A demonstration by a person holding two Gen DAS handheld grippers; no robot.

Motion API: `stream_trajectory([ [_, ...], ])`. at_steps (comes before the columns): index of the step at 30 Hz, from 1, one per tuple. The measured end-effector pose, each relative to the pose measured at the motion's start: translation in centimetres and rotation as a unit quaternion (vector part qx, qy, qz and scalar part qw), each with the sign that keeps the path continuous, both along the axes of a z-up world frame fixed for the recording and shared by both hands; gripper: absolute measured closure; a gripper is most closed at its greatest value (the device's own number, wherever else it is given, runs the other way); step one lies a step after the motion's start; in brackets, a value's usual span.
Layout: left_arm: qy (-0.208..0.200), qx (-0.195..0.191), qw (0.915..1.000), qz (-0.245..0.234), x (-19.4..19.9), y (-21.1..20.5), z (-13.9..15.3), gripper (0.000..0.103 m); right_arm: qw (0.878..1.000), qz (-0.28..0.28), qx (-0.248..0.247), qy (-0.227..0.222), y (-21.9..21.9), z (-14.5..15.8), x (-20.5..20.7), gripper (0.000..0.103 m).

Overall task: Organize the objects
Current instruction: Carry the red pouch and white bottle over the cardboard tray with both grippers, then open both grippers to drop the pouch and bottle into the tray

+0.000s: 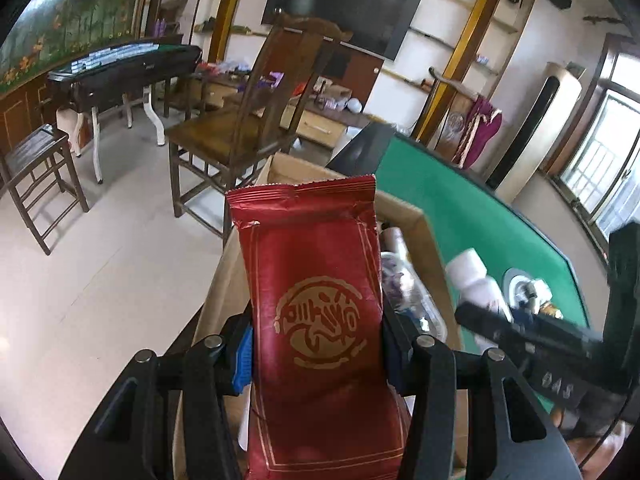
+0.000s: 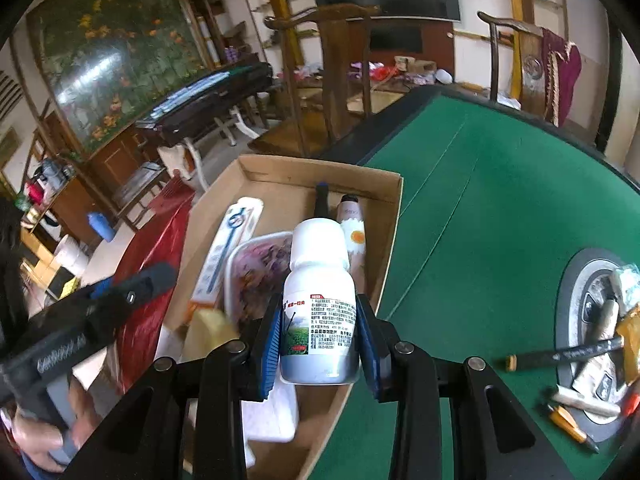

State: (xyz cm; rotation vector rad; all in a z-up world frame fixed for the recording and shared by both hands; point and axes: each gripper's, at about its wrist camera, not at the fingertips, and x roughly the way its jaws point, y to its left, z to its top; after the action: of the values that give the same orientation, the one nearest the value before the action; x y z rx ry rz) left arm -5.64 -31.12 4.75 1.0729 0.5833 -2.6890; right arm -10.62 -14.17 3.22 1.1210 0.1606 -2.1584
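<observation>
My left gripper [image 1: 318, 356] is shut on a red foil packet [image 1: 316, 280] with a gold seal, held upright over the cardboard box [image 1: 424, 220]. My right gripper [image 2: 318, 340] is shut on a white bottle [image 2: 320, 280] with a printed label and silver base, its cap pointing away over the same cardboard box [image 2: 384, 184]. Inside the box lie a clear tub of purple dried flowers [image 2: 260, 268], a long white pack [image 2: 232, 252], a daisy-printed tube [image 2: 354, 236] and a dark-capped item [image 2: 321, 200]. The right gripper and its bottle [image 1: 476, 284] show at the right of the left wrist view.
The box sits at the left edge of a green felt table [image 2: 480, 200]. A round centre panel [image 2: 592, 312] holds pens, a black marker [image 2: 568, 356] and small clutter. Wooden chairs [image 1: 248, 128] stand beyond the table's edge, a tiled floor [image 1: 100, 260] to the left.
</observation>
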Motion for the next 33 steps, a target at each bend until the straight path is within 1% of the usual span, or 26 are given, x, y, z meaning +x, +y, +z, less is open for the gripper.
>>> stream_trajectory([
  [5,-0.022,-0.003,0.9997,0.006,-0.9,-0.7,-1.2,0.053,1.000,-0.019,0.015,-0.009,-1.7,-1.0,-2.1,0.065],
  [9,-0.038,-0.004,0.9992,0.007,-1.5,-1.0,-2.0,0.053,0.999,-0.028,0.020,-0.012,-1.9,-1.5,-3.0,0.065],
  [11,-0.044,-0.012,0.9990,0.003,-1.9,-0.8,-2.2,0.053,0.999,-0.032,0.024,-0.013,-2.1,-1.8,-3.4,0.065],
  [15,-0.050,-0.019,0.9986,0.003,-2.6,-0.6,-2.1,0.053,0.999,-0.040,0.019,-0.018,-2.4,-2.0,-4.4,0.065],
  [17,-0.057,-0.021,0.9981,0.007,-3.1,-0.8,-2.1,0.051,0.999,-0.040,0.017,-0.024,-2.7,-1.8,-4.7,0.062],
  [18,-0.061,-0.017,0.9980,0.008,-3.2,-0.8,-2.1,0.049,0.999,-0.040,0.010,-0.031,-2.7,-1.7,-5.1,0.062],
  [19,-0.061,-0.012,0.9980,0.007,-3.3,-0.9,-2.1,0.046,0.999,-0.035,-0.001,-0.031,-2.8,-1.4,-5.4,0.058],
  [20,-0.059,-0.005,0.9982,0.006,-3.3,-1.1,-1.9,0.045,0.999,-0.031,-0.001,-0.025,-2.7,-1.1,-5.4,0.049],
  [22,-0.048,0.007,0.9988,0.010,-2.8,-1.5,-1.3,0.043,0.999,-0.032,0.000,0.002,-2.4,-0.1,-5.1,0.037],
  [23,-0.043,0.010,0.9989,0.012,-2.5,-1.5,-1.0,0.042,1.000,-0.027,-0.010,0.006,-2.1,0.4,-4.8,0.037],
  [26,-0.024,0.018,0.9995,0.013,-1.5,-0.9,0.4,0.042,0.999,-0.024,-0.037,0.024,0.7,2.5,-3.0,0.037],
  [28,-0.007,0.016,0.9998,-0.003,-0.8,0.2,1.8,0.042,0.997,-0.016,-0.073,0.015,3.5,3.4,-1.5,0.037],
  [30,0.013,0.003,0.9992,-0.038,-0.3,2.4,3.2,0.042,0.995,-0.019,-0.099,0.007,7.3,4.0,0.6,0.036],
  [31,0.020,-0.006,0.9983,-0.055,-0.2,3.8,3.9,0.042,0.993,-0.028,-0.118,0.000,10.5,4.0,1.8,0.033],
  [32,0.024,-0.014,0.9967,-0.076,-0.2,5.5,4.5,0.042,0.991,-0.033,-0.128,-0.005,13.0,3.8,2.6,0.032],
  [33,0.025,-0.022,0.9942,-0.103,-0.5,7.7,5.0,0.042,0.990,-0.039,-0.132,-0.007,14.6,3.6,3.1,0.032],
])
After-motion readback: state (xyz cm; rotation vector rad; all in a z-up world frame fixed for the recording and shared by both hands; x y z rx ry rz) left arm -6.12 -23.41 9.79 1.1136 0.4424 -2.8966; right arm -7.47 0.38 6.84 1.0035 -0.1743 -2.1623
